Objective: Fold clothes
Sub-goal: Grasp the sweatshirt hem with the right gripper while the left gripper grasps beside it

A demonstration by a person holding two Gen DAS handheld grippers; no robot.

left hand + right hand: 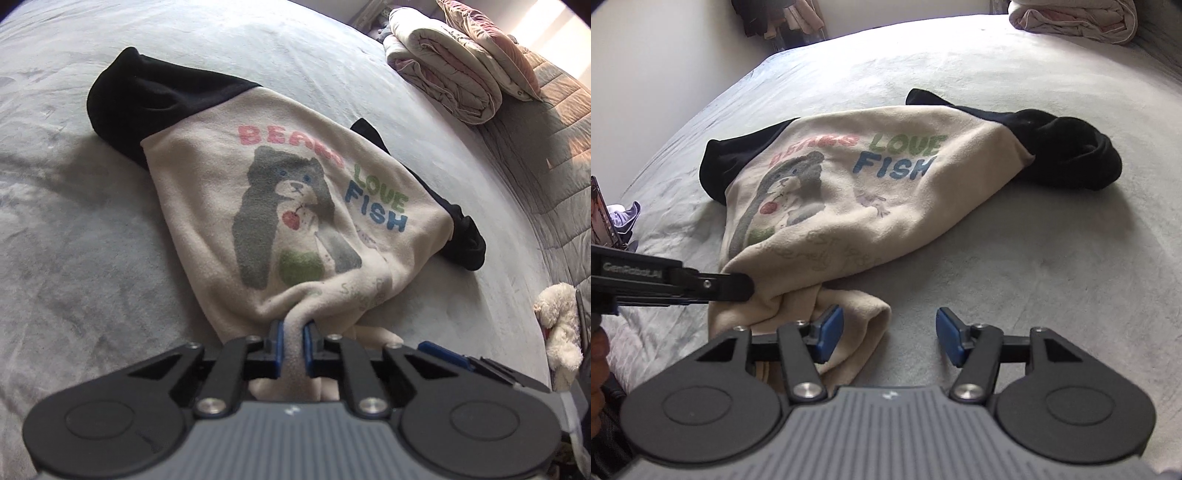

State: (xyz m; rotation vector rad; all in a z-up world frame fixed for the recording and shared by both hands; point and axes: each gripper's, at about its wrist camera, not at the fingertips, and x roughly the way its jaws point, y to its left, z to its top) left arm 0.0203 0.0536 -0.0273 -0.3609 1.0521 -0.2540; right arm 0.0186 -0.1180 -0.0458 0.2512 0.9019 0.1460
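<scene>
While your left gripper (292,334) pinches the sweatshirt's (295,206) cream hem, your right gripper (889,338) stands wide, empty. Sweatshirt lies mid-bed (1015,266), hem bunched toward the near edge beside the right gripper's pad (831,332).

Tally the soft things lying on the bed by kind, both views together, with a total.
Sweatshirts (cream body, black sleeves, bear print): 1, hem pinched by the left gripper
Folded quilts: 1
Pillows: 1, resting on the quilt
Plush toys: 1, at the bed's edge
Total: 4
</scene>
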